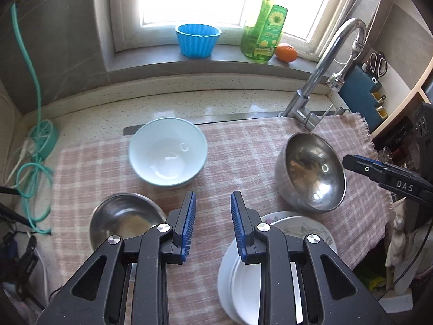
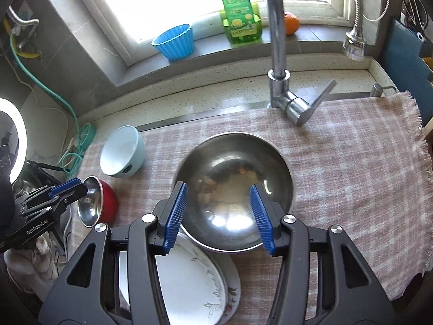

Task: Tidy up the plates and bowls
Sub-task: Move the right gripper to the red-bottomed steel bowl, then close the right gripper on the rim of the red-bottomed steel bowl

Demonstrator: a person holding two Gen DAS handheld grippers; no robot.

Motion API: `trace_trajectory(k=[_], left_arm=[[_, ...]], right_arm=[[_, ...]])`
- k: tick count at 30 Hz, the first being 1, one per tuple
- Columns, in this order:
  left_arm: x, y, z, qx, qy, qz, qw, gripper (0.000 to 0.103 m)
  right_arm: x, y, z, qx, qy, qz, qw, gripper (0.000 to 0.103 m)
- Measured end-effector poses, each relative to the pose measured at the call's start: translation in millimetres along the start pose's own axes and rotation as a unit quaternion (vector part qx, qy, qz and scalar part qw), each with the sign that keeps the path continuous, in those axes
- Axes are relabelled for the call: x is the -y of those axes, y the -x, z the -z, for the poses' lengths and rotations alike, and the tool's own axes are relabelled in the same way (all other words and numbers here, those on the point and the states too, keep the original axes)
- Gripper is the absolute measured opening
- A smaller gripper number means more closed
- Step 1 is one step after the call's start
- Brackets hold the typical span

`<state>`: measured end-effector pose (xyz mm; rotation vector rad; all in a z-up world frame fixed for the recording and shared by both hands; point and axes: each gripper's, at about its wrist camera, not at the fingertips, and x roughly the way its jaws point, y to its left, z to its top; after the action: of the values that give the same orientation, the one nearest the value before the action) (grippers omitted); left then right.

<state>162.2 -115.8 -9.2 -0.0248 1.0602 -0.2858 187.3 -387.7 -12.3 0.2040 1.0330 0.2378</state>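
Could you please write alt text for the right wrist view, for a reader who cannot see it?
The open right gripper hovers over a large steel bowl on a pink checked cloth, with stacked plates below it. To the left sit a pale blue bowl and a red-sided steel bowl, near the left gripper; a faucet stands behind.

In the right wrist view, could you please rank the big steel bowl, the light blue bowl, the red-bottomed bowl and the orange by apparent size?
1. Big steel bowl, though nearest the camera.
2. Light blue bowl.
3. Red-bottomed bowl, close to the blue one, so unsure.
4. Orange, farthest away.
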Motion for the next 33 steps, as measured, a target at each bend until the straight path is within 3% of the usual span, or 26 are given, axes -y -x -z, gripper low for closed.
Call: trace_trajectory(k=[7,13,23,27,33], left_arm=[[-59.7,12.0,28.7,-0.010,0.042,-0.030,0.9986,0.025],[-102.3,16.7,51.1,-0.022,0.075,-0.037,0.9962,0.025],[-135.5,3.4,65.4,-0.043,0.090,-0.028,0.9946,0.025],[-146.2,-4.7,64.5,-0.052,0.102,-0.018,0.9932,0.025],[-150.0,-13.0,60.4,-0.061,0.108,-0.003,0.9923,0.025]], right_arm=[[-72.4,3.4,13.8,0.016,0.033,-0.062,0.997,0.058],[-133.8,-5.3,30.3,-0.002,0.049,-0.107,0.993,0.066],[-167.9,-67.5,36.0,-0.070,0.044,-0.092,0.992,0.065],[-175.6,-91.4,34.6,-0.091,0.051,-0.079,0.991,0.048],[-183.4,-114.6,35.6,-0.102,0.057,-0.064,0.991,0.046]])
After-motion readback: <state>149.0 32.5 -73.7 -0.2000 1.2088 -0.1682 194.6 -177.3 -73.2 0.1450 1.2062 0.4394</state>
